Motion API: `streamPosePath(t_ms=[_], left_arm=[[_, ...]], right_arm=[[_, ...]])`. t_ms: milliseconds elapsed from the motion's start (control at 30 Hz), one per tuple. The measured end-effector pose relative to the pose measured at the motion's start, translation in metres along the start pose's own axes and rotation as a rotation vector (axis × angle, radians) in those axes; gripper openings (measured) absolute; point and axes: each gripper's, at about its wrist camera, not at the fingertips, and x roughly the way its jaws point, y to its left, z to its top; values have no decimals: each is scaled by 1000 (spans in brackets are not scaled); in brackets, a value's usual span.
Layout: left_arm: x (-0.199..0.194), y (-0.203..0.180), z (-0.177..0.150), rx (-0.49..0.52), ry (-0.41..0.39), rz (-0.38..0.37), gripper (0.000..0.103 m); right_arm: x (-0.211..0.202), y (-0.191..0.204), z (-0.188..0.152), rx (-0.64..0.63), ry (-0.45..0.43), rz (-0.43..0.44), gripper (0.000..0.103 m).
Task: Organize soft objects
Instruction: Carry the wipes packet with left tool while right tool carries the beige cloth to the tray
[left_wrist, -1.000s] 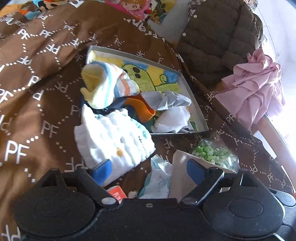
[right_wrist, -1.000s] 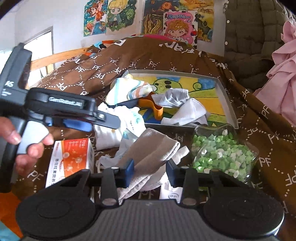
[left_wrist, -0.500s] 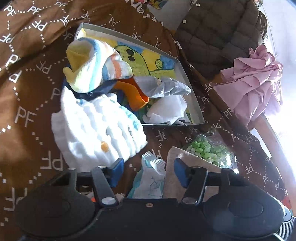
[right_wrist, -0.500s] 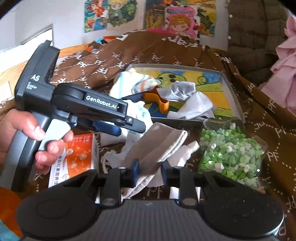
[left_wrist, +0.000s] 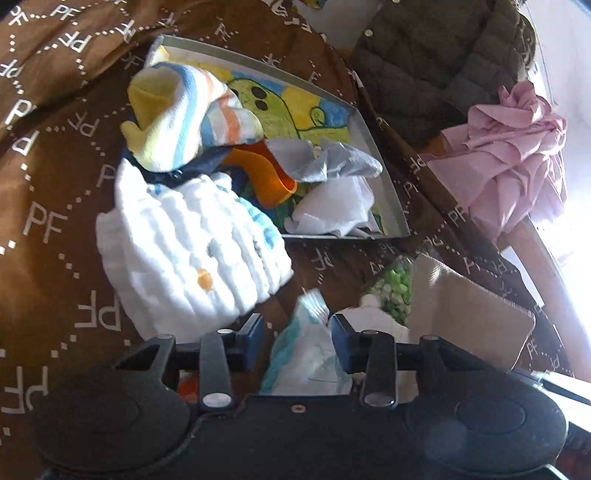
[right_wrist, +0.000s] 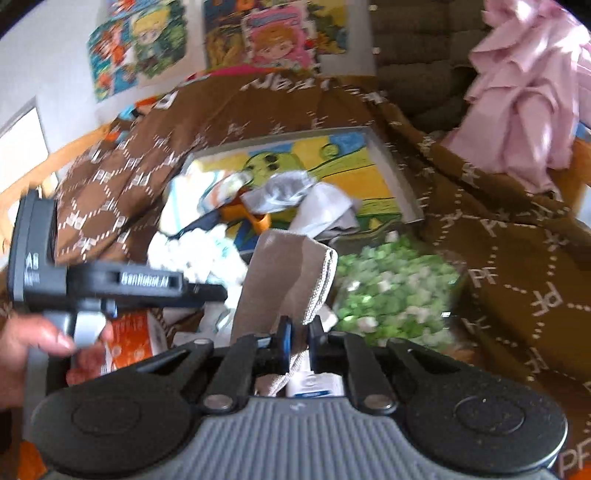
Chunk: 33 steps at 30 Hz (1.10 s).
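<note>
Right gripper (right_wrist: 298, 338): jaws have just closed, clamping the grey cloth (right_wrist: 284, 280). Left gripper (left_wrist: 297, 336): jaws closing around the wipes pack (left_wrist: 308, 360), contact indeterminate.

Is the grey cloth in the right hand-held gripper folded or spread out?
Folded. The grey cloth stands up from the shut right hand-held gripper as a narrow doubled strip, with stacked stitched edges along its right side.

A tray (left_wrist: 391, 206) lies on the blanket (left_wrist: 55, 184), socks (left_wrist: 184, 114) heaped at its left end; a towel (left_wrist: 184, 258) before it, a jar (right_wrist: 395, 291) to its right.
</note>
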Motion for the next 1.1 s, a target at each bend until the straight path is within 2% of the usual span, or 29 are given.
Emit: streamPosePath(t_ms=[167,267,567,633,733,833,1000,1100], left_arm=[[3,-8,-3,63,11,5,55],[5,-14,-7,108,19,20,62],[15,-34,-20,319,59,129,61],[16,-37,-23,353,71,151,49],[17,-37,-25,366,79,167,38],[15,-38,-24,349,81,166,33],[11,-42,-24,330,70,218,25],[6,-43,-24,285,68,219,25]], right_arm=[[-7,-10,3,26,40,9,10],[-10,-9,2,17,34,-2,10],[-16,-17,8,17,-5,-47,10],[-12,-19,7,23,10,-41,10],[-5,-18,5,15,38,-19,10],[0,-15,3,17,64,6,15],[14,-13,-3,20,113,28,34],[22,-11,-6,26,143,37,37]])
